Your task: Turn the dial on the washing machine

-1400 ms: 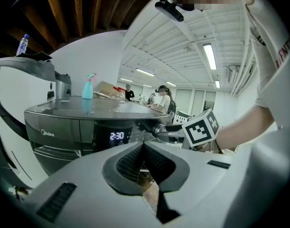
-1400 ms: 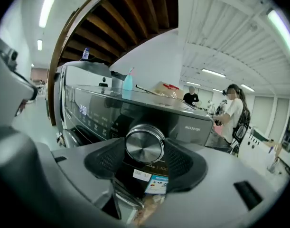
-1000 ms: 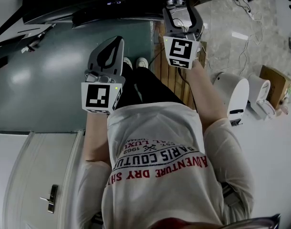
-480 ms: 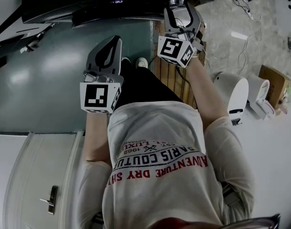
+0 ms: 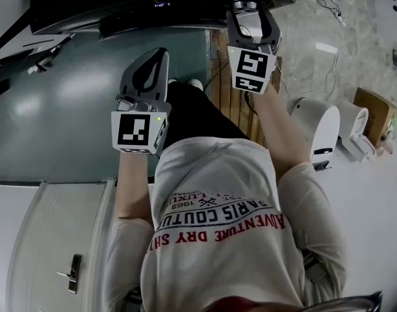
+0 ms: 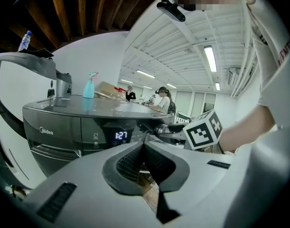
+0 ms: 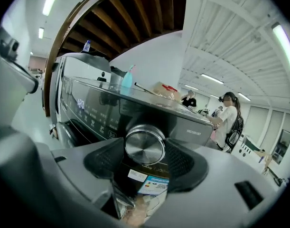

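Observation:
The dark grey washing machine [image 5: 120, 8] stands in front of me, its lit display [image 6: 120, 136] reading 1:27. Its round silver dial [image 7: 145, 145] sits on the front panel [image 7: 95, 109], also seen from above as the dial [image 5: 243, 4]. My right gripper [image 7: 145, 148] is shut on the dial, one ribbed pad against each side of it. In the head view the right gripper [image 5: 248, 15] reaches up to the machine's right end. My left gripper [image 6: 144, 147] is shut with nothing in it and hangs short of the machine; from above, the left gripper [image 5: 151, 60] is over the teal floor.
A wooden slatted board [image 5: 232, 103] lies under the right arm. A white appliance [image 5: 323, 132], a cardboard box [image 5: 375, 112] and cables [image 5: 334, 18] sit to the right. A white door with a handle [image 5: 69, 273] lies at lower left. A spray bottle [image 6: 89, 85] stands on the machine; people are far behind.
The right gripper's marker cube rolled to one side half a second ago and has rolled back square, still at the dial. The left gripper has barely moved.

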Available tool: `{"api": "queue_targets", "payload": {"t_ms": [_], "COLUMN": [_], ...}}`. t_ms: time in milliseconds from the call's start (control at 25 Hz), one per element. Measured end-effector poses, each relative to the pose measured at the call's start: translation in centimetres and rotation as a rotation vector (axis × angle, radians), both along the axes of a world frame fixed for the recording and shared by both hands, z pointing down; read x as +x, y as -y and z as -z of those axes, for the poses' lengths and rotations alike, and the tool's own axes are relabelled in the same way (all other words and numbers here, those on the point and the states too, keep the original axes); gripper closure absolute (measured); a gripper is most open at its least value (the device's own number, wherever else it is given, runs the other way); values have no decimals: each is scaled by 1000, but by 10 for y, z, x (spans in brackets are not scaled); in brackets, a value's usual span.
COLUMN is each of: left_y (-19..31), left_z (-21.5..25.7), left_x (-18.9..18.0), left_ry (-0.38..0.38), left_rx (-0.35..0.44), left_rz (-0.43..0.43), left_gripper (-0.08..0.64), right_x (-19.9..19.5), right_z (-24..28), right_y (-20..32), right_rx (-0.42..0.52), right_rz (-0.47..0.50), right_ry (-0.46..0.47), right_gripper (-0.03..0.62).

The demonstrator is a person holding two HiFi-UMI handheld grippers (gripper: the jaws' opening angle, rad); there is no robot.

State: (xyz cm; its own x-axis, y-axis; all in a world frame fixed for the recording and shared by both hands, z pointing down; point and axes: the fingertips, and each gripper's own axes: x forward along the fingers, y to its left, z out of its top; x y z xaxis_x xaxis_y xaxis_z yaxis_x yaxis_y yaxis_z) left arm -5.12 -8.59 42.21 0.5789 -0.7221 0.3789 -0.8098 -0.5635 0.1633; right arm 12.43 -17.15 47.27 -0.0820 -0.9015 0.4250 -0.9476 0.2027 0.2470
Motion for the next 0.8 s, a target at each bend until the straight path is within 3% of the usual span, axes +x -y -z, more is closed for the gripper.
{"api": "queue_targets", "payload": {"t_ms": [360,720,800], "left_y": [1,-4,-7], "left_z": [11,51,66], "left_x": [0,-4,-4], "left_ry": [26,48,48], "left_rx": [16,84,105], "left_rz": [-23,-36,-41], "left_gripper": [545,545,545], "right_x": [-1,-18,-18], "right_z": [2,52,70], "right_y": [-3,-36,-44], "right_rx": [32,26,37], "right_rz": [33,112,119], "right_ry": [1,113,142], "right_gripper": [305,307,344]}}
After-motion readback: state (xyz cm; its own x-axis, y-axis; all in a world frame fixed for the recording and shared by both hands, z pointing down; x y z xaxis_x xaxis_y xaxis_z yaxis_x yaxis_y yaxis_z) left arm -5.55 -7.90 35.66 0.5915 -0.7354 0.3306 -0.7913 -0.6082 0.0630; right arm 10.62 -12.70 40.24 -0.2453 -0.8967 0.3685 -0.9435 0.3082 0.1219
